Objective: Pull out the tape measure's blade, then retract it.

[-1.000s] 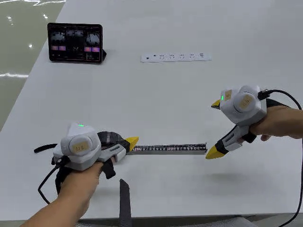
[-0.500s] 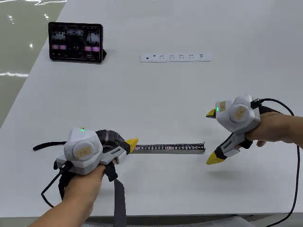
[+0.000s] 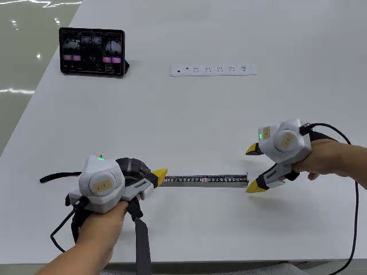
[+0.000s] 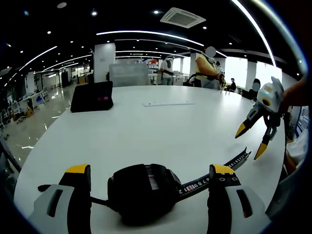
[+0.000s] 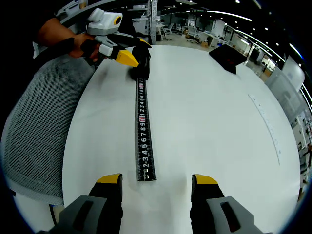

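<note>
Head view, from the left: glossy floor (image 3: 23, 57) shows in the upper left corner. The left edge of the white table (image 3: 200, 120) slants from there down to the lower left, and its near edge runs along the bottom of the frame. A tablet (image 3: 92, 51) stands at upper left and a power strip (image 3: 213, 69) lies at upper middle. Both are well apart from the work, so we see broad bare tabletop between them and the grippers.

At lower left the left gripper (image 3: 148, 172) has its jaws set wide around the tape measure's case (image 3: 131, 166), which rests on the table. In the left gripper view we see a gap on each side of the case. A black strap (image 3: 54, 177) trails left from it. The blade (image 3: 203, 180) lies flat and runs right from the case across the lower middle.

At its far end is the right gripper (image 3: 254, 168), jaws spread wide and holding nothing. Its lower yellow tip is just beside the blade's end, and we cannot tell whether it touches. A cable (image 3: 356, 217) loops down the right edge. In the right gripper view the blade is black with white numerals and one red mark.
</note>
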Demonstrator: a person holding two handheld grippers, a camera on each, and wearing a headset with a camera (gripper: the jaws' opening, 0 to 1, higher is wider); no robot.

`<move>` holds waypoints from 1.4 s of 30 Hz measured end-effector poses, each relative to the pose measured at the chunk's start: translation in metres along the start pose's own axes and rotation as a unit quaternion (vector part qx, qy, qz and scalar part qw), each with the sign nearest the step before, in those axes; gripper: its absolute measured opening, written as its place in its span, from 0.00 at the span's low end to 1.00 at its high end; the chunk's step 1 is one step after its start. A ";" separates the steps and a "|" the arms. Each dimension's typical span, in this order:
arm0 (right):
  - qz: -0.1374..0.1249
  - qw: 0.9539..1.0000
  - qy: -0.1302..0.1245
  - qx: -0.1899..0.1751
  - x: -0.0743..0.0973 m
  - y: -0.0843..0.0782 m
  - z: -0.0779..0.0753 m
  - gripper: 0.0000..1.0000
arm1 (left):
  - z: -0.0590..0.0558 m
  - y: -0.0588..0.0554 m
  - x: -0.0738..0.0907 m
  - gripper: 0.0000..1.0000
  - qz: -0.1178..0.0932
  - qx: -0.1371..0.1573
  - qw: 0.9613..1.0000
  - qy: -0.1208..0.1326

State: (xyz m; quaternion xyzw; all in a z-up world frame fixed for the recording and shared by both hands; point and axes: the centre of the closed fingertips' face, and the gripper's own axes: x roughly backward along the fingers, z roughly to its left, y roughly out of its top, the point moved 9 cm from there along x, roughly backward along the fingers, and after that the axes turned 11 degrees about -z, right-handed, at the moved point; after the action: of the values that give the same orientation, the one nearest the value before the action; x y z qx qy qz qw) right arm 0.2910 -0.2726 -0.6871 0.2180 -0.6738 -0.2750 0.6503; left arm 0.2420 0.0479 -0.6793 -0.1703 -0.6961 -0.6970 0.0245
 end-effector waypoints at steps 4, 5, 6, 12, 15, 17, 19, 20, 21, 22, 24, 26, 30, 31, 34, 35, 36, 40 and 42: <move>0.017 1.000 0.013 0.008 -0.003 -0.002 0.001 0.43 | -0.002 0.002 -0.002 0.99 -0.005 -0.004 1.000 -0.001; 0.017 1.000 0.014 0.007 -0.003 -0.003 0.000 0.41 | -0.003 0.003 -0.002 0.99 -0.005 -0.007 1.000 -0.002; 0.016 1.000 0.014 0.007 -0.003 -0.002 0.001 0.39 | -0.003 0.004 -0.003 0.99 -0.006 -0.009 1.000 -0.004; 0.021 0.999 0.022 0.012 -0.005 0.000 0.002 0.31 | -0.005 0.007 -0.006 0.99 -0.008 -0.011 1.000 -0.007; 0.022 0.999 0.023 0.013 -0.006 -0.001 0.002 0.28 | -0.005 0.007 -0.005 0.99 -0.007 -0.009 1.000 -0.006; 0.022 0.999 0.025 0.012 -0.007 -0.001 0.002 0.26 | -0.006 0.007 -0.005 0.99 -0.006 -0.008 1.000 -0.006; 0.023 0.999 0.027 0.011 -0.008 -0.002 0.002 0.24 | -0.005 0.007 -0.005 0.99 -0.006 -0.009 1.000 -0.006; 0.024 0.999 0.028 0.013 -0.008 -0.002 0.002 0.24 | -0.005 0.007 -0.005 0.99 -0.007 -0.009 1.000 -0.006; 0.025 0.999 0.029 0.013 -0.009 -0.002 0.002 0.22 | -0.005 0.007 -0.005 0.99 -0.007 -0.009 1.000 -0.005; 0.027 0.999 0.031 0.014 -0.010 -0.003 0.002 0.21 | -0.005 0.007 -0.005 0.99 -0.006 -0.009 1.000 -0.004; 0.030 0.999 0.032 0.019 -0.011 -0.003 0.003 0.20 | -0.004 0.006 -0.006 0.99 -0.006 -0.006 1.000 -0.002; 0.033 0.999 0.033 0.019 -0.011 -0.003 0.003 0.19 | -0.004 0.006 -0.006 0.99 -0.006 -0.004 1.000 -0.001; 0.038 0.998 0.035 0.028 -0.014 -0.004 0.004 0.16 | -0.003 0.005 -0.005 0.99 -0.006 -0.002 1.000 0.002; 0.038 0.998 0.033 0.031 -0.014 -0.004 0.004 0.15 | -0.003 0.005 -0.005 0.99 -0.005 -0.002 1.000 0.004; 0.039 0.998 0.031 0.029 -0.015 -0.003 0.004 0.12 | -0.002 0.003 -0.005 0.99 -0.003 0.003 1.000 0.004; 0.039 0.998 0.031 0.029 -0.015 -0.003 0.004 0.12 | -0.002 0.003 -0.005 0.99 -0.003 0.002 1.000 0.005; 0.039 0.999 0.029 0.024 -0.015 -0.003 0.004 0.12 | -0.002 0.002 -0.004 0.99 -0.003 0.004 1.000 0.005; 0.050 0.998 0.026 0.033 -0.016 -0.002 0.007 0.11 | -0.002 0.000 -0.004 0.99 -0.005 0.010 1.000 0.010; 0.053 0.998 0.026 0.023 -0.016 -0.002 0.005 0.11 | -0.002 -0.001 -0.003 0.98 -0.005 0.012 1.000 0.014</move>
State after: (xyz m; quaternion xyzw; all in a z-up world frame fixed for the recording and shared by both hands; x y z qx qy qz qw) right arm 0.2869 -0.2628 -0.7003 0.2042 -0.6732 -0.2188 0.6761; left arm 0.2442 0.0454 -0.6813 -0.1568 -0.7050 -0.6908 0.0329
